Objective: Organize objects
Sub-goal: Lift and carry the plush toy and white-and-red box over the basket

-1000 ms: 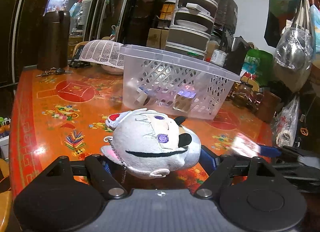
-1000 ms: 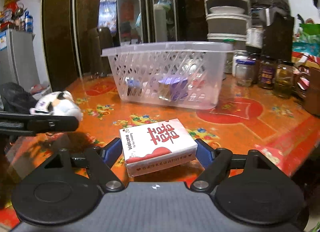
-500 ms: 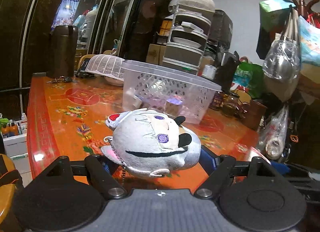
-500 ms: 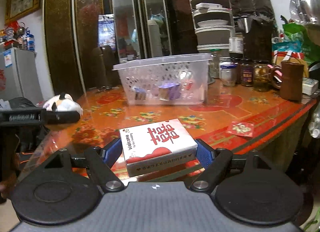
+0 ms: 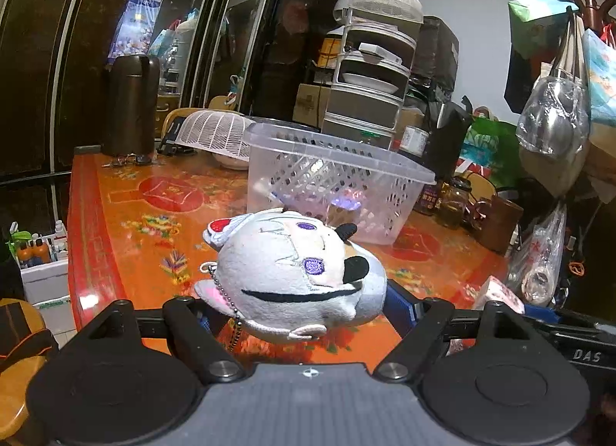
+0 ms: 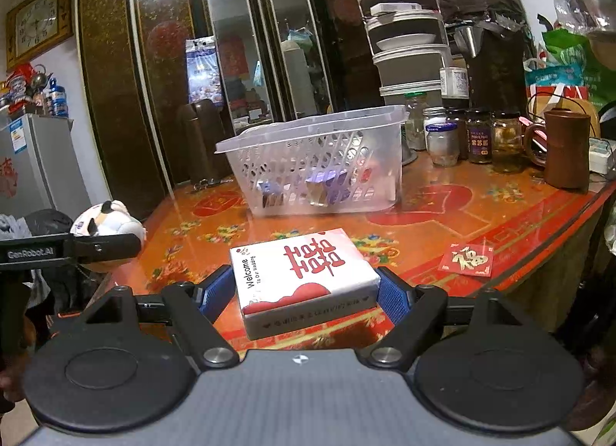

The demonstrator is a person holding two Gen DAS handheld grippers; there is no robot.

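My left gripper [image 5: 296, 301] is shut on a grey plush toy [image 5: 292, 272] with a ball chain, held above the near edge of the orange table [image 5: 154, 222]. My right gripper [image 6: 306, 286] is shut on a white and red tissue pack [image 6: 304, 272] printed "Welcome", held above the table's near edge. A clear plastic basket [image 5: 335, 191] with several small items inside stands mid-table; it also shows in the right wrist view [image 6: 319, 168]. The left gripper and plush toy [image 6: 104, 222] show at the left of the right wrist view.
A red envelope [image 6: 467, 259] lies near the table's right edge. Glass jars [image 6: 477, 136] and a brown mug [image 6: 566, 147] stand at the back right. A dark flask [image 5: 129, 103] and white mesh cover [image 5: 215, 134] sit at the far left.
Both grippers have pulled back and risen from the table with their objects still held. The basket now looks farther away in both views.
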